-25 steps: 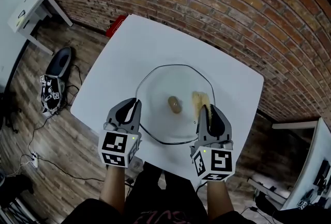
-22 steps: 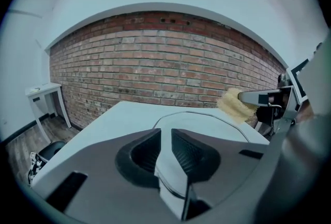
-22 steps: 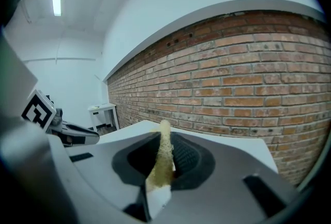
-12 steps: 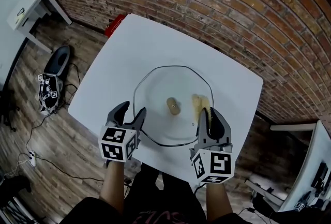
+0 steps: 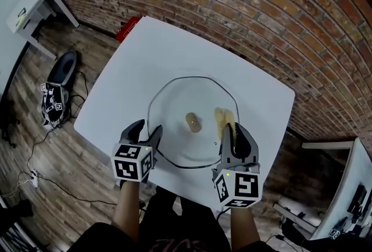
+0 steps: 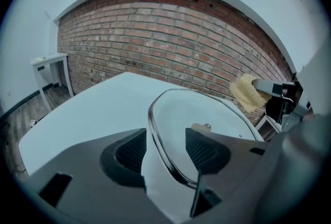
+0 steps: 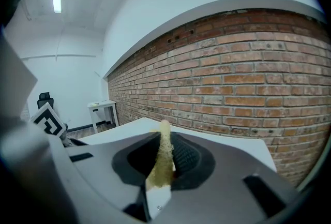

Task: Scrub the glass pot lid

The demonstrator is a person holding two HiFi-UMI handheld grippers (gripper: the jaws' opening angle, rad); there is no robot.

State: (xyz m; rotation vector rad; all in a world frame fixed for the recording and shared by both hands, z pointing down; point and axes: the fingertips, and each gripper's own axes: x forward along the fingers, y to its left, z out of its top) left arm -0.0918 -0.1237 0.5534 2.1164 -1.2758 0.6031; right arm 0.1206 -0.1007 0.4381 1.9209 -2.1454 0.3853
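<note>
While the glass pot lid (image 5: 177,102) lies knob-up at the centre of the white table (image 5: 145,53), both grippers sit at its near edge. Lid is clear with a dark metal rim; tan knob (image 5: 193,123) in the middle. Nothing rests on it but the sponge.

The left gripper (image 5: 147,128) is at the lid's 8 o'clock. Its jaws stand moderately apart, one on each side of the rim. In the left gripper view the rim runs between the two ribbed pads (image 6: 130,149) with a gap on either side, so nothing is clamped.

The right gripper (image 5: 232,128) is at the lid's 4 o'clock. Its jaws are closed on a yellow sponge (image 5: 224,117), squeezed thin between them in the right gripper view (image 7: 164,151). The sponge sticks out past the fingertips and lies over the glass at 3 o'clock of the knob; whether it presses on the glass I cannot tell.

Each gripper's cube carries black-and-white square markers. A red object (image 5: 127,28) is at the table's 11 o'clock edge. A brick wall (image 5: 261,6) is behind the table. On the wood floor at 9 o'clock lies a spare marker cube (image 5: 51,106).
</note>
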